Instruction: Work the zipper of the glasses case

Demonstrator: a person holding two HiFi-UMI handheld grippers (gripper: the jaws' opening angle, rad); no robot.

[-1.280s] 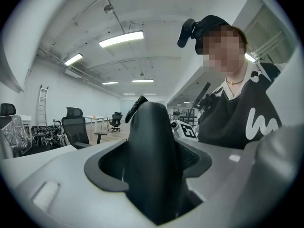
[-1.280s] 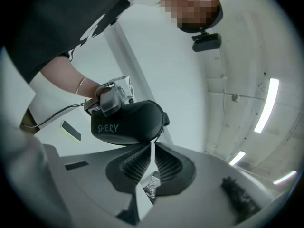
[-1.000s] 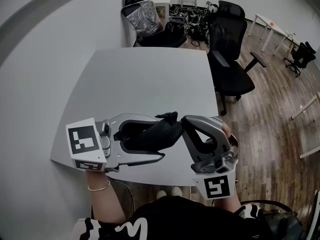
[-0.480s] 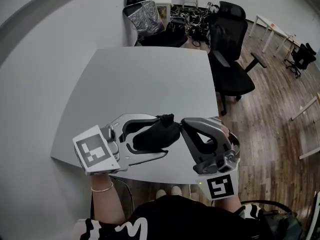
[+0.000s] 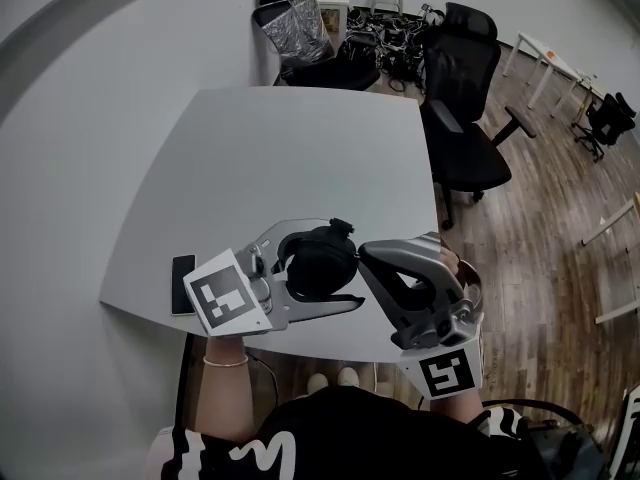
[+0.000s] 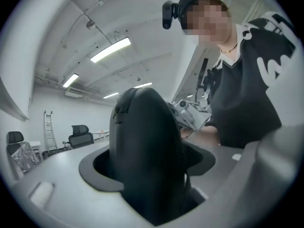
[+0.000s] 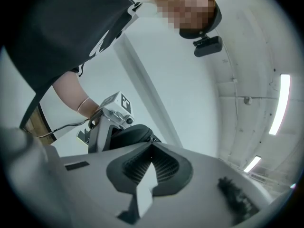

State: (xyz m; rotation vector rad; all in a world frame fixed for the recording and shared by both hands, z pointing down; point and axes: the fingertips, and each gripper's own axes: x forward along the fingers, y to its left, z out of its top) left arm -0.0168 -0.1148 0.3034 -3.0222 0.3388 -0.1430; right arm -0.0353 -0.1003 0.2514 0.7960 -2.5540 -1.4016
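At the far left, a flat dark rectangular slab (image 5: pixel 183 284) lies on the pale grey tabletop (image 5: pixel 280 158), close to its near edge and just beside the marker cube on your left claw (image 5: pixel 350 264). That claw reaches to the right with its two grey jaws spread around the black zippered glasses case (image 5: pixel 322 258) and pressed against its sides, so it has the case clamped. In the left gripper view the case fills the gap between the jaws and stands up out of them, rounded end uppermost, with a seam line running up its edge. The case sits over the near part of the tabletop, between your two claws; whether it touches the surface cannot be made out. To its right, your right claw (image 5: pixel 368 252) points toward the case with its jaws drawn together, ribbed pads meeting at the tips right against the case's right end. Whether anything is pinched there is too small to tell. Further right, off the tabletop, a black office chair (image 5: pixel 460 118) stands on the wooden floor (image 5: pixel 540 228).
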